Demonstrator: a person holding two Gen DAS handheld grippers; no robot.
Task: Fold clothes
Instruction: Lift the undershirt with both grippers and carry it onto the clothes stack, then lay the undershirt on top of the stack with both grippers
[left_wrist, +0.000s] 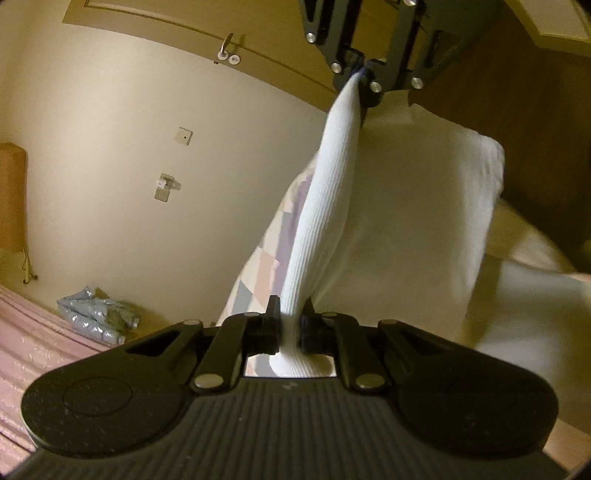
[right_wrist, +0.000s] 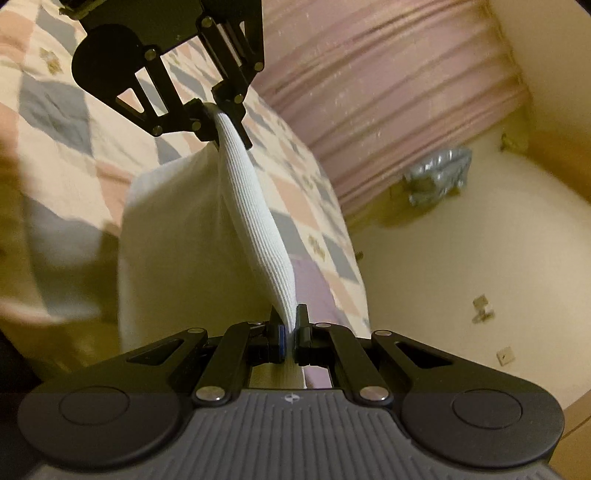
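Note:
A white garment (left_wrist: 391, 229) with a ribbed band (left_wrist: 325, 206) hangs stretched in the air between my two grippers. In the left wrist view my left gripper (left_wrist: 290, 326) is shut on one end of the band. The right gripper (left_wrist: 360, 75) faces it at the top and pinches the other end. In the right wrist view my right gripper (right_wrist: 290, 332) is shut on the ribbed band (right_wrist: 255, 218). The left gripper (right_wrist: 218, 110) grips the far end there. The white garment (right_wrist: 173, 243) droops below the band over a patchwork bedspread (right_wrist: 74, 122).
A door with a lever handle (left_wrist: 226, 44) and a cream wall (left_wrist: 110, 147) lie beyond. Pink curtains (right_wrist: 388, 92) hang by the bed. A crumpled silver-blue bag (right_wrist: 439, 177) lies on the floor by the wall. A wall socket (left_wrist: 164, 186) sits low.

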